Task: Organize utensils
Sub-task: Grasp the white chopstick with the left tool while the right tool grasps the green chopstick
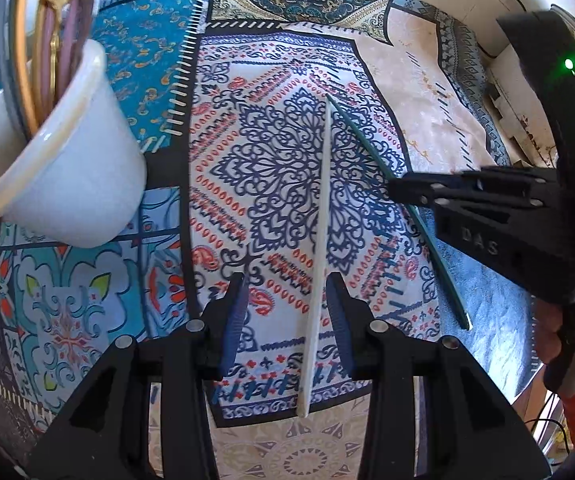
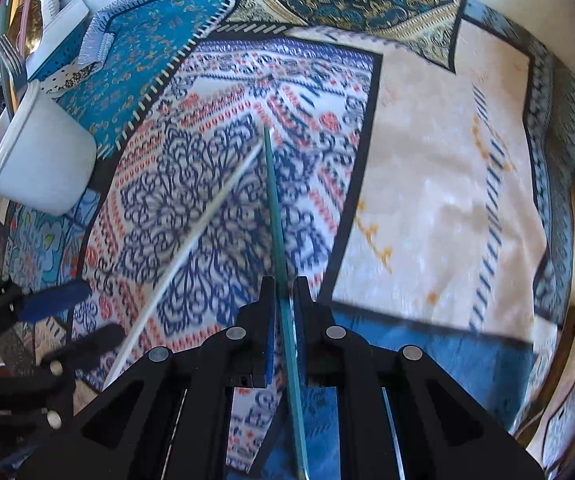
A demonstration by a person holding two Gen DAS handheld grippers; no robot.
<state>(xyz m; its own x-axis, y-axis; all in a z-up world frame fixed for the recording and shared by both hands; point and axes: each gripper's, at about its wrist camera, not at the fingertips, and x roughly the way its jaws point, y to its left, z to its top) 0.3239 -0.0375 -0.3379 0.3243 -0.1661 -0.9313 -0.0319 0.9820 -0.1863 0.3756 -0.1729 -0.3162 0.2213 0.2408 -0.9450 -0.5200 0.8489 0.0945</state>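
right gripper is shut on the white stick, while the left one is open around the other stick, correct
Not quite. The right gripper is shut on the green stick, not the white one, as the right wrist view shows. The white stick lies on the cloth between the open fingers of the left gripper.

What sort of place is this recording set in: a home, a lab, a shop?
Probably a home table, though little beyond it shows. A patterned patchwork tablecloth covers the surface, a white cup holds forks and spoons, and loose chopsticks, one white and one green, lie or are gripped above it.
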